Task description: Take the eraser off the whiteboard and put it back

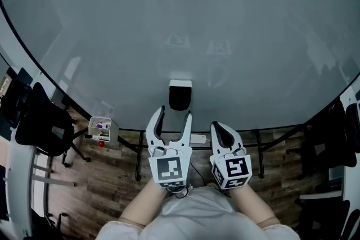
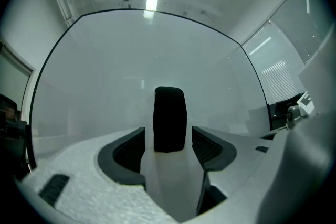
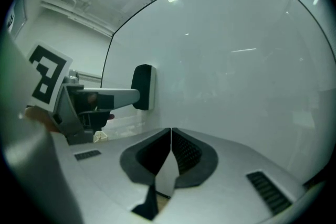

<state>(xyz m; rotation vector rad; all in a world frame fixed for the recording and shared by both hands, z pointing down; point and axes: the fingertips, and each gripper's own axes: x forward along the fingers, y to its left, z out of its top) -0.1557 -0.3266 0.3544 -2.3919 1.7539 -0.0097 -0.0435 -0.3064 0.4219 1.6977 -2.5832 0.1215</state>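
Head view: the eraser (image 1: 180, 95) clings low on the whiteboard (image 1: 169, 19). The left gripper (image 1: 175, 115) straddles its lower end and the right gripper (image 1: 220, 129) sits beside it.
Left gripper view: jaws spread, eraser between them, slim gaps on both sides, not pinched.
Right gripper view: jaws pressed together, nothing held.
Handling: probably light, with a stiff shell and a soft felt face. Pinch the long sides.

We see the eraser (image 1: 180, 95), a black block with a white layer on the board side, standing upright against the whiteboard (image 1: 169, 19) near its bottom edge. Its lower end sits between the spread jaws of the left hand-held gripper (image 1: 175, 112); we cannot tell whether they touch it.
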